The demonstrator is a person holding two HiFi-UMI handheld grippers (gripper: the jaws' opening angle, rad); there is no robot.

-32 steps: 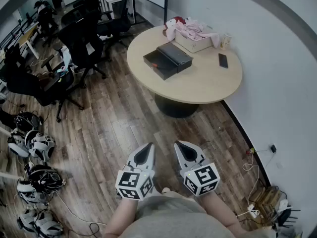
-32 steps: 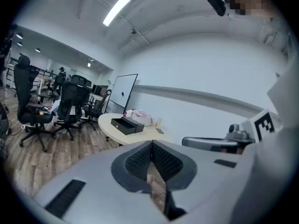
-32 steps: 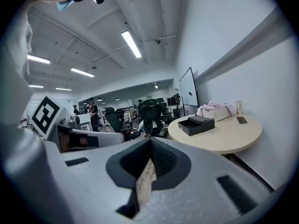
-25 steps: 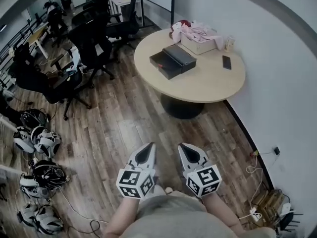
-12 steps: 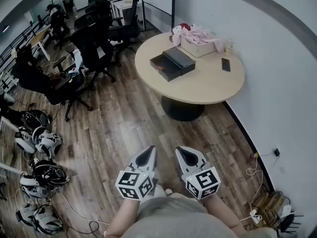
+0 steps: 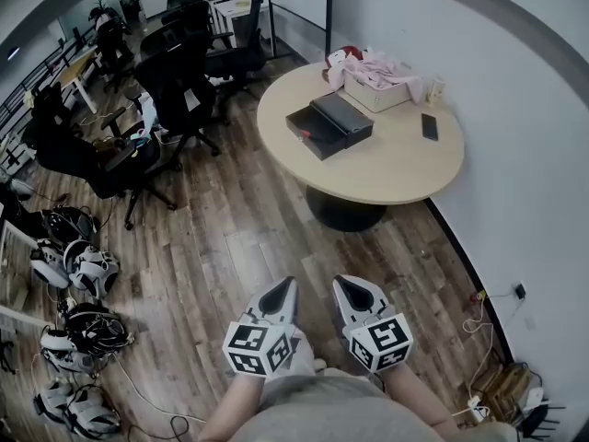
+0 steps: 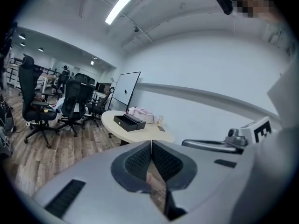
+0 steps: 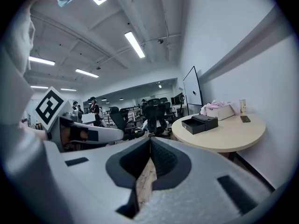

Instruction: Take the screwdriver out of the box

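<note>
A black box (image 6: 331,124) lies on the round wooden table (image 6: 396,168) across the room, with its drawer pulled out toward the left. No screwdriver shows from here. Both grippers are held low in front of the person, far from the table and above the wood floor. My left gripper (image 6: 286,286) is shut with nothing in it, and its pads meet in the left gripper view (image 7: 151,143). My right gripper (image 6: 343,284) sits beside it, also shut and empty (image 8: 150,140). The box also shows small in the left gripper view (image 7: 130,122) and in the right gripper view (image 8: 201,123).
A phone (image 6: 429,126), a cup (image 6: 435,90) and a white basket with pink cloth (image 6: 382,83) share the table. Black office chairs (image 6: 175,81) stand left of it. Helmets and gear (image 6: 74,265) lie on the floor at left, and cables (image 6: 479,334) run along the right wall.
In the head view the table and box have drifted slightly right and lower. Both grippers stay shut, side by side at the bottom of the view.
</note>
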